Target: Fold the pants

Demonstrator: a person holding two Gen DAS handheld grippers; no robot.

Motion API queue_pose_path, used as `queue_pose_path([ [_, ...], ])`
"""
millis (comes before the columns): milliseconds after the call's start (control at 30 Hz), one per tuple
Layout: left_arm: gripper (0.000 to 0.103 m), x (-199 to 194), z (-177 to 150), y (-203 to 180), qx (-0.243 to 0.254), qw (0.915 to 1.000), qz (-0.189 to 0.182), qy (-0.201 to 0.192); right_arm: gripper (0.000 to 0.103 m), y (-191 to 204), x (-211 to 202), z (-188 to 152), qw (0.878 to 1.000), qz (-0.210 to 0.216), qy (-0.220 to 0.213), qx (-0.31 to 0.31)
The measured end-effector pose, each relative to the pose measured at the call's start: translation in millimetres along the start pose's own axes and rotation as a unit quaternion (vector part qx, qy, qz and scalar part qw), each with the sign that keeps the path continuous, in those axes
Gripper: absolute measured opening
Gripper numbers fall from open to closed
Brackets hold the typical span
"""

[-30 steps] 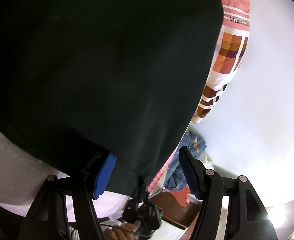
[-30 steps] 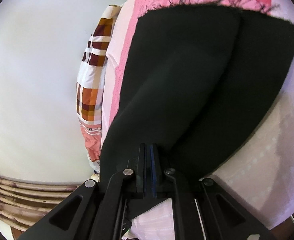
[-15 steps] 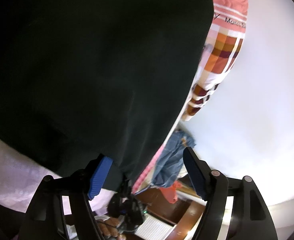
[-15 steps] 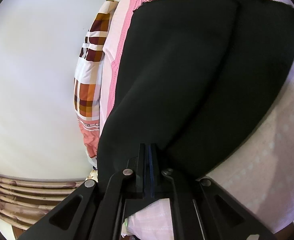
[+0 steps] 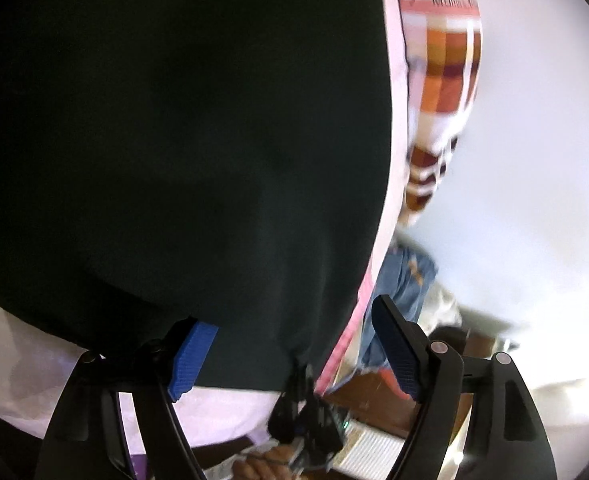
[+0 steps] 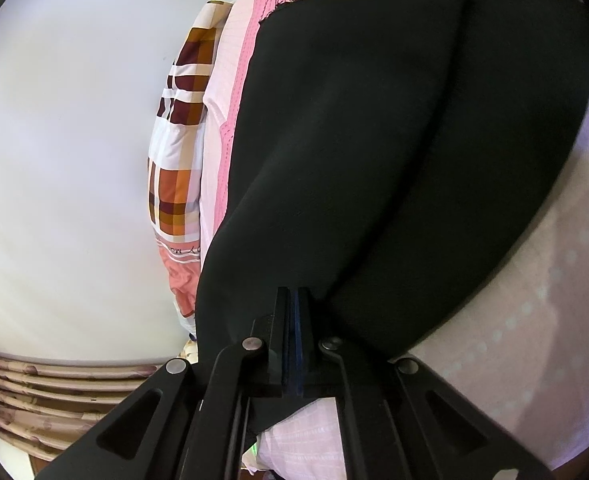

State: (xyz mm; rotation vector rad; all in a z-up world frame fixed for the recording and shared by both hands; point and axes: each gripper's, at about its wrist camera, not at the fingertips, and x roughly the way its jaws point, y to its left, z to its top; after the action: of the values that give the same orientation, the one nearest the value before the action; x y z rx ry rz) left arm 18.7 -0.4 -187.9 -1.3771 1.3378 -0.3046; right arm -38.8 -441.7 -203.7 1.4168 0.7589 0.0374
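Note:
Black pants [image 5: 182, 140] lie spread on a pink bedsheet [image 6: 534, 280] and fill most of the left wrist view. My left gripper [image 5: 294, 350] is opening; the pants' near corner hangs between its blue pads [image 5: 192, 356], and the right pad stands clear of the cloth. My right gripper [image 6: 294, 320] is shut on the pants [image 6: 374, 160] at their near edge, with black fabric bunched around its fingers. That gripper [image 5: 302, 420] also shows low in the left wrist view, under the pants' corner, with a person's hand [image 5: 266, 462] behind it.
A checked orange, maroon and white pillow [image 6: 178, 160] lies along the bed's far side against a white wall [image 5: 534, 160]. A blue garment [image 5: 404, 280] and wooden furniture [image 5: 374, 398] sit beyond the bed's edge. Ribbed beige cloth [image 6: 54, 384] shows at lower left.
The left jaws have spread wider and the view has rolled slightly, with the pants' corner still between the pads. The right jaws have closed fully on the pants' edge.

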Motion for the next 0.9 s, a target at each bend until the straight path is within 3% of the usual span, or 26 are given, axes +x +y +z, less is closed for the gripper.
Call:
queue_pose_path([
  [100,0.066,-7.1,-0.7,-1.3,0.009,0.9989,0.025,-0.039,0.001,-0.6,-0.6,-0.6,1.0,0.001,0.0,0.001],
  [133,0.058,-6.1,-0.6,-1.3,0.008,0.9987,0.029,-0.041,0.001,-0.5,-0.6,-0.9,1.0,0.001,0.0,0.001],
  [233,0.007,-3.6,1.5,-4.2,0.026,0.9973,0.055,-0.04,0.001,-0.6,-1.2,-1.3,1.0,0.0,0.0,-0.002],
  [433,0.005,-0.4,1.5,-0.2,0.033,0.9976,0.053,-0.03,0.002,-1.9,-2.9,-1.0,1.0,0.005,0.003,0.004],
  [600,0.005,-8.2,-1.8,3.2,0.025,0.9993,0.021,-0.019,0.013,-1.3,-7.2,-5.6,1.0,0.021,0.008,0.016],
  [667,0.005,-12.1,-3.3,0.7,0.025,0.9996,0.008,-0.013,0.025,-2.1,-9.4,-10.6,0.999,0.032,0.011,0.024],
  [767,0.005,-17.6,-5.4,-2.4,0.023,0.9997,-0.006,-0.006,0.031,-3.4,-10.6,-16.1,0.998,0.05,0.016,0.047],
  [900,0.005,-25.2,-6.2,-0.6,0.02,0.9996,-0.022,0.005,0.039,6.2,-5.6,-17.8,0.999,0.035,0.022,0.034],
])
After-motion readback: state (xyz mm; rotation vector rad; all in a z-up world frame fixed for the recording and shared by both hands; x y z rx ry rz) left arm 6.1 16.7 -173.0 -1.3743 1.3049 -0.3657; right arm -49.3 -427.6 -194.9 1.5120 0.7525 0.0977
